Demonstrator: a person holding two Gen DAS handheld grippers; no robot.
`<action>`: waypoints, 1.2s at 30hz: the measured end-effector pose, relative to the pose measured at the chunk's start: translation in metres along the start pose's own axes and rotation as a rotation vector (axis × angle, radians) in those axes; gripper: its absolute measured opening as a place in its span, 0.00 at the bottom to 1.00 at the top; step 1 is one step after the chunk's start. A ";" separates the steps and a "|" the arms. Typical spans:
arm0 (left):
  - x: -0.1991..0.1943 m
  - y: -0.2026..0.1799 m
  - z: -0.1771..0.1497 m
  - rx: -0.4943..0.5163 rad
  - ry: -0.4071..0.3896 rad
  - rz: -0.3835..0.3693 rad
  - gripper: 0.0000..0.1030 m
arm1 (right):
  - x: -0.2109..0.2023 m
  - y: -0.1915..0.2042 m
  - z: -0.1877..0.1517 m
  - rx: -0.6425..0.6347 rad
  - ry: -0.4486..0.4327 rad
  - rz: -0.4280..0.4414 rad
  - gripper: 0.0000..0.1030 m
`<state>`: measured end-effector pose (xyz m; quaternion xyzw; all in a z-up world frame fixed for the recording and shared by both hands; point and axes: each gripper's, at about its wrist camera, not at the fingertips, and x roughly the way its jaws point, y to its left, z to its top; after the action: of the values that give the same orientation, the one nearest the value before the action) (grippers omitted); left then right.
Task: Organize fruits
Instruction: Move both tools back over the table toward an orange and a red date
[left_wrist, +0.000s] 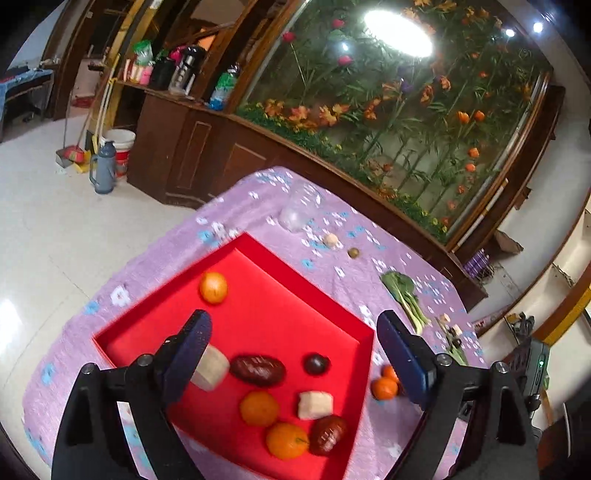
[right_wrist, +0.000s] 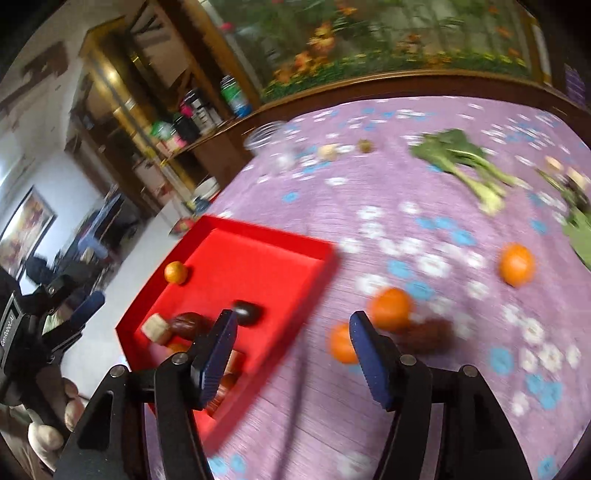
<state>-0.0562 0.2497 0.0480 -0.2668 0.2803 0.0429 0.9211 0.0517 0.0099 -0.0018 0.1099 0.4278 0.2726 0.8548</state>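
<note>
Seen from the left gripper (left_wrist: 291, 354), its two dark blue fingers stand wide apart over a shallow red tray (left_wrist: 236, 243) and hold nothing. Just beside the left finger (left_wrist: 192, 350) lies a pale beige chunk (left_wrist: 208, 367), partly hidden behind the pad; whether it touches the pad cannot be told. Ahead of that finger a small orange (left_wrist: 213, 287) sits alone near the tray's far corner. Between the fingers and below them lie a dark red date (left_wrist: 258, 370), a small dark round fruit (left_wrist: 316, 363), two more oranges (left_wrist: 259, 408), a second pale chunk (left_wrist: 315, 405) and another date (left_wrist: 328, 435). Just left of the right finger, outside the tray on the purple flowered cloth (left_wrist: 147, 269), rest two small oranges (left_wrist: 384, 387). Farther ahead to the right lies a leafy green vegetable (left_wrist: 404, 295).

From the right gripper (right_wrist: 291, 354), the picture is blurred. Its jaws are also parted and empty. The tray sits to the left, with the left finger over its near edge. Touching or just behind the right finger (right_wrist: 369, 362) is an orange (right_wrist: 340, 343); another (right_wrist: 390, 308) lies just past that fingertip, beside a dark brown blur. A third orange (right_wrist: 517, 265) lies well off to the right.
</note>
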 end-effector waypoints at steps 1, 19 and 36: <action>0.001 -0.003 -0.003 0.002 0.013 0.003 0.88 | -0.004 -0.007 -0.002 0.014 -0.007 -0.008 0.68; 0.020 -0.084 -0.046 0.176 0.146 -0.010 0.88 | -0.078 -0.137 -0.056 0.278 -0.093 -0.089 0.69; 0.045 -0.099 -0.073 0.236 0.238 -0.026 0.88 | -0.057 -0.116 -0.050 0.184 -0.034 -0.083 0.70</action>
<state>-0.0316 0.1246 0.0190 -0.1637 0.3871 -0.0339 0.9067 0.0275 -0.1202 -0.0425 0.1745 0.4407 0.1947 0.8587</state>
